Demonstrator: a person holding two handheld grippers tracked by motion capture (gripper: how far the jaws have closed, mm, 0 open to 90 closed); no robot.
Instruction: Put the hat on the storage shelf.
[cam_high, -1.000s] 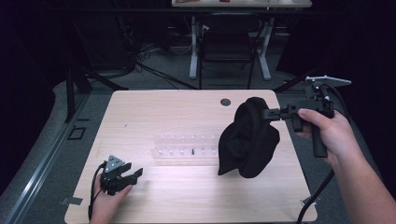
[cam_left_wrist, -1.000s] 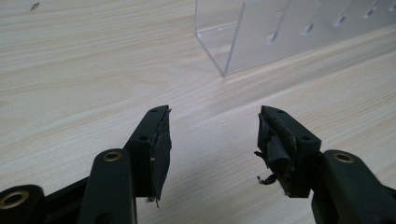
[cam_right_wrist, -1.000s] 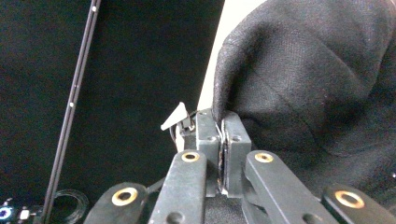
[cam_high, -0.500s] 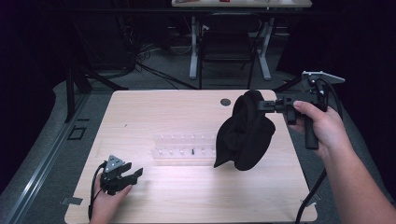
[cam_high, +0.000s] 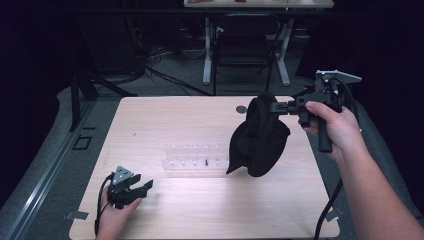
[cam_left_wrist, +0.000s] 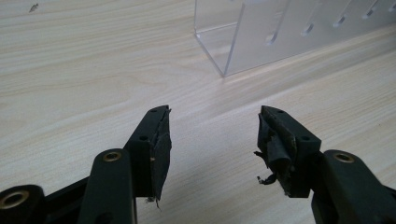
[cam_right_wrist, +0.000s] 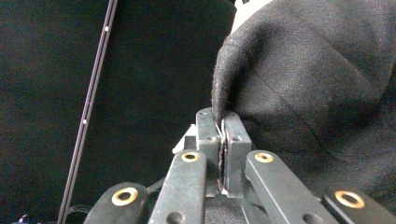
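A black cloth (cam_high: 258, 137) hangs in the air over the right side of the wooden table (cam_high: 150, 125), pinched by its top edge in my right gripper (cam_high: 274, 106), which is shut on it. In the right gripper view the jaws are pressed together on the hem of the black cloth (cam_right_wrist: 317, 84). My left gripper (cam_high: 142, 188) rests on the table near the front left corner, open with nothing between its jaws. In the left gripper view my left gripper (cam_left_wrist: 212, 135) faces the corner of a clear plastic rack (cam_left_wrist: 280, 32).
The clear plastic rack (cam_high: 197, 159) lies at the table's middle, just left of the hanging cloth. A small dark round disc (cam_high: 241, 108) sits near the table's far edge. A chair (cam_high: 242, 50) and desk legs stand beyond the table on the floor.
My right gripper has lifted the black cloth higher and a little to the right, so its lower end now hangs off the table. The left gripper has stayed in place.
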